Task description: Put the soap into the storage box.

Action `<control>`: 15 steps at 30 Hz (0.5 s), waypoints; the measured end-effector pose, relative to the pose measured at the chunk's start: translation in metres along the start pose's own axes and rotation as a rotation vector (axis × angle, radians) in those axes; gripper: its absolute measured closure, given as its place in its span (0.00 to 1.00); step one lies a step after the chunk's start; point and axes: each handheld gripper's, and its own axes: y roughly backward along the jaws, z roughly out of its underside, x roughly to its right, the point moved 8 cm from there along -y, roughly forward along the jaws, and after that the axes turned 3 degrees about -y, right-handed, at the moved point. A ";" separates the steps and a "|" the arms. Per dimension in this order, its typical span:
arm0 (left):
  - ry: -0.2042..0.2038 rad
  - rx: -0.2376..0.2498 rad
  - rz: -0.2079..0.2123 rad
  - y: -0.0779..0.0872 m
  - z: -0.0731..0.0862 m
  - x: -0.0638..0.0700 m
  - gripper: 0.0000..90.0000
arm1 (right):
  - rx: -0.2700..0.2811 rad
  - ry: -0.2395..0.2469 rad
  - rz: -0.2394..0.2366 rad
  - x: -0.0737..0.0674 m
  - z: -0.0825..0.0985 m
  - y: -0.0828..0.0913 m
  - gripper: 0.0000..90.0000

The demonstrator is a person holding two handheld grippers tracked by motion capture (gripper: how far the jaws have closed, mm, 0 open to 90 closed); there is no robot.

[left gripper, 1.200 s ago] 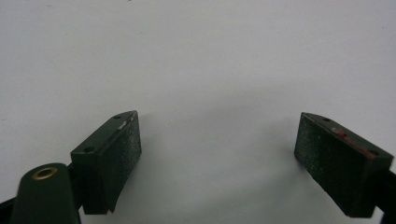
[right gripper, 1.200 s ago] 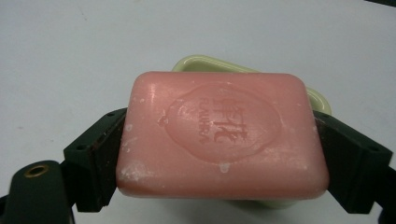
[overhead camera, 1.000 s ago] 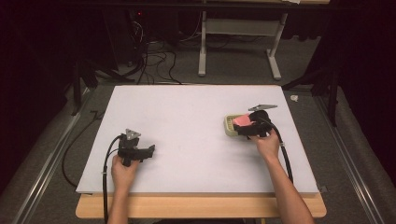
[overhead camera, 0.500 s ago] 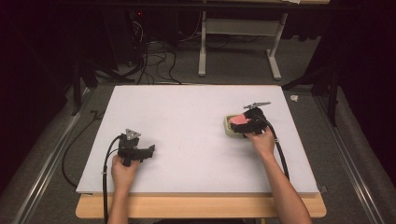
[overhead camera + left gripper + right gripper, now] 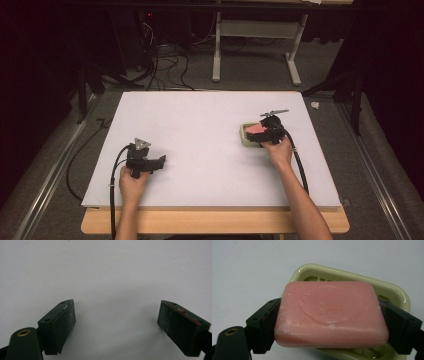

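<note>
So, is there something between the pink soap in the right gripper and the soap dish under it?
Nothing visible. The right gripper holds the pink soap by its two short ends, directly over the cream soap dish. Where the dish's slotted floor shows, it is bare. The left gripper is open, far off.

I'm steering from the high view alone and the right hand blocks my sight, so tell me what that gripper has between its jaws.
Observer: The right gripper is clamped on a pink soap bar, one jaw pressed against each short end.
Operator: Report what lies under it.
Observer: A pale yellow-green soap dish with a slotted floor sits beneath and behind the bar; whether they touch, I cannot tell.
Operator: Now give me the left one.
Observer: The left gripper stands wide open with bare white table between its jaws.
</note>
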 end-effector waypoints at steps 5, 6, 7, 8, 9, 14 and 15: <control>0.000 0.000 0.000 0.000 0.000 0.000 0.17 | 0.013 -0.004 0.005 -0.001 -0.002 0.001 0.15; 0.000 0.000 0.000 0.000 0.000 0.000 0.17 | 0.017 -0.005 0.002 -0.001 -0.002 0.002 0.15; 0.000 0.000 0.000 0.000 0.000 0.000 0.17 | 0.021 0.001 0.003 -0.001 -0.003 0.002 0.15; 0.000 0.000 0.000 0.000 0.000 0.000 0.17 | 0.022 0.000 0.002 -0.001 -0.003 0.003 0.15; 0.000 0.000 0.000 0.000 0.000 0.000 0.17 | 0.022 -0.003 0.003 -0.001 -0.003 0.003 0.15; 0.000 0.000 0.000 0.000 0.000 0.000 0.17 | 0.034 -0.005 0.004 -0.001 -0.004 0.004 0.15; 0.000 0.000 0.000 0.000 0.000 0.000 0.17 | 0.038 -0.006 0.004 -0.001 -0.004 0.005 0.15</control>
